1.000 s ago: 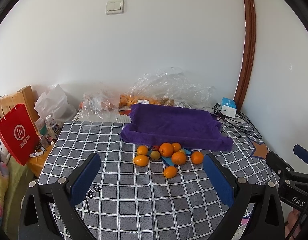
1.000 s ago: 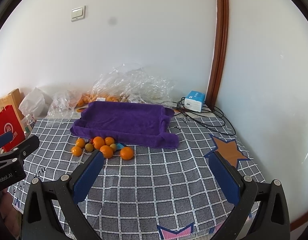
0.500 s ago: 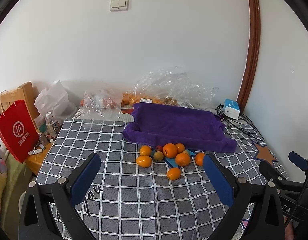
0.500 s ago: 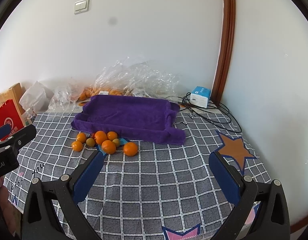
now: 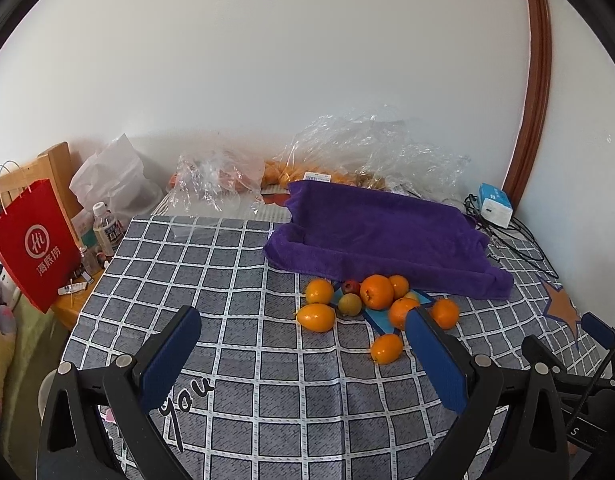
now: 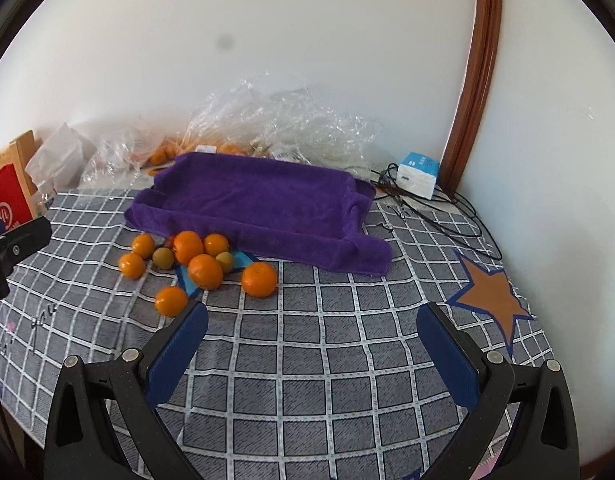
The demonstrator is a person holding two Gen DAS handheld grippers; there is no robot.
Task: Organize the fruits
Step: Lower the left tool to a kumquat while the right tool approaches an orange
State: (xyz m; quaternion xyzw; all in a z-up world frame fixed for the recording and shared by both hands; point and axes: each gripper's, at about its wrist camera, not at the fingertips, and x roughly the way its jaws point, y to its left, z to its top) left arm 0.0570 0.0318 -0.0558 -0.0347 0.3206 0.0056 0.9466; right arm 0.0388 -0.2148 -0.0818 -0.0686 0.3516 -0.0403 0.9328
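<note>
Several oranges [image 5: 376, 291] [image 6: 205, 271] lie clustered on the checked tablecloth, with two small green fruits [image 5: 349, 304] and a small red one [image 5: 350, 286] among them. Just behind them sits a purple towel-lined tray [image 5: 379, 236] [image 6: 259, 204], with nothing in it. My left gripper [image 5: 303, 340] is open, hovering over the cloth in front of the pile; one lone orange [image 5: 385, 348] lies near its right finger. To the right of the fruit, my right gripper [image 6: 311, 336] is open and holds nothing. Its nearest orange [image 6: 171, 301] sits by the left finger.
Crumpled clear plastic bags [image 5: 371, 152] with more oranges lie against the wall behind the tray. A white-blue box [image 6: 418, 174] and black cables sit at the back right. A red paper bag [image 5: 31, 240] and a bottle [image 5: 107, 228] stand off the table's left edge.
Both grippers have moved forward and lower toward the table, so fruit and tray appear closer. Nothing on the table has shifted, and both grippers stay open.
</note>
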